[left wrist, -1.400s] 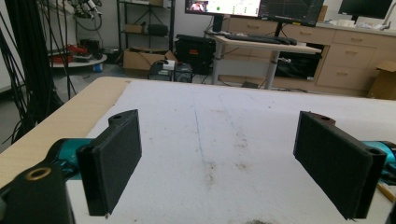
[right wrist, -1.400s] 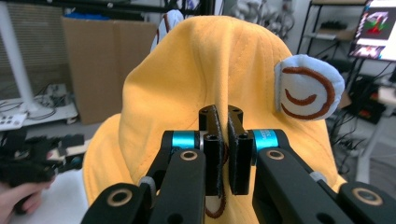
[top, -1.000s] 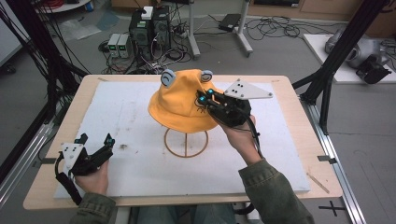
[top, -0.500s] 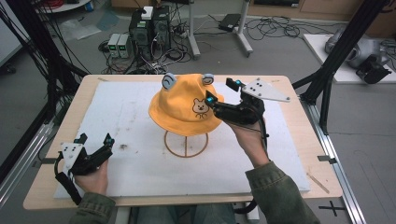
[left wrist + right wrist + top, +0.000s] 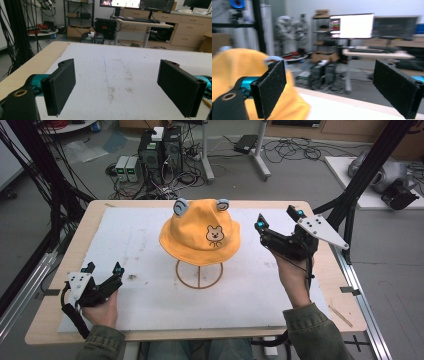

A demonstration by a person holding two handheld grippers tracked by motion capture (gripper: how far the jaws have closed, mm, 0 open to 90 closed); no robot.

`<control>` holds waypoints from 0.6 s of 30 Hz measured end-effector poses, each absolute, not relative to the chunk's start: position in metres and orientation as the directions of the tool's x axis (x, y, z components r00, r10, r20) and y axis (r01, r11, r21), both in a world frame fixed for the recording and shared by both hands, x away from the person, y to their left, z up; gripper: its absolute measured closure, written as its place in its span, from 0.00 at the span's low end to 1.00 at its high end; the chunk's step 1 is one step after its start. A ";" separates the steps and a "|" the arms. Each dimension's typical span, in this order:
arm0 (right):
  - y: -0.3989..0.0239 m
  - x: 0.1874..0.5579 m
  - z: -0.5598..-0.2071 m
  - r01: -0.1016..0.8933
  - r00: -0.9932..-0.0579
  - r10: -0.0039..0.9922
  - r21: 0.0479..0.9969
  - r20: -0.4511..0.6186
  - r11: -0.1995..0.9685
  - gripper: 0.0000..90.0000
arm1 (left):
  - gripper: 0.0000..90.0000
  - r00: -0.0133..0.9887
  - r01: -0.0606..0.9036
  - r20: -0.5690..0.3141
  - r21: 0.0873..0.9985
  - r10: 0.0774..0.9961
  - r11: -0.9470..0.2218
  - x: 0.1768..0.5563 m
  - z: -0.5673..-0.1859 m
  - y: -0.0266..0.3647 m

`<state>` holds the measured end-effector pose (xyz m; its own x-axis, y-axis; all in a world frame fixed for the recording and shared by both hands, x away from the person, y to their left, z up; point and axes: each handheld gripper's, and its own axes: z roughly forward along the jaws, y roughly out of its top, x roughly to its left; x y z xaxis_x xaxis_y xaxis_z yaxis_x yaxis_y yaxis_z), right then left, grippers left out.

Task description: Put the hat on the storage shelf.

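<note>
The right hand (image 5: 294,272) reaches up from the near edge of the worktop (image 5: 320,285), wrist raised, holding the right gripper (image 5: 275,222) level and clear of the surface, its jaws pointing away from the person. The hat (image 5: 200,232) sits on its wire stand (image 5: 199,274) just to that gripper's left, apart from it. A second ago these jaws were pinched on the hat's brim; they have just been opening, now stand wide with nothing between them, and the hand has drawn off to the right. The left hand (image 5: 100,307) rests low at the near left corner, its left gripper (image 5: 102,269) also wide open and empty, placed as before, well apart from the hat.
</note>
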<state>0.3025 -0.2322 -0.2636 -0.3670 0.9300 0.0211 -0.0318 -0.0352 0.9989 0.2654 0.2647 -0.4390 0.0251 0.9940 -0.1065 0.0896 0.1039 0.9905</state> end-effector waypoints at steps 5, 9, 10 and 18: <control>-0.243 0.298 -0.284 -0.046 -0.306 0.952 0.998 0.019 -0.034 0.13 | 0.17 0.014 0.077 -0.115 0.991 0.993 0.114 0.265 -0.436 0.264; -0.246 0.296 -0.309 -0.033 -0.285 0.958 0.999 0.019 -0.029 0.13 | 0.17 0.005 0.078 -0.124 0.989 0.992 0.123 0.265 -0.436 0.266; -0.246 0.295 -0.315 -0.027 -0.278 0.960 0.999 0.018 -0.027 0.13 | 0.17 0.002 0.077 -0.128 0.989 0.992 0.128 0.266 -0.437 0.267; -0.249 0.293 -0.356 0.010 -0.258 0.966 1.000 0.028 -0.026 0.13 | 0.17 -0.019 0.084 -0.144 0.986 0.989 0.145 0.266 -0.438 0.273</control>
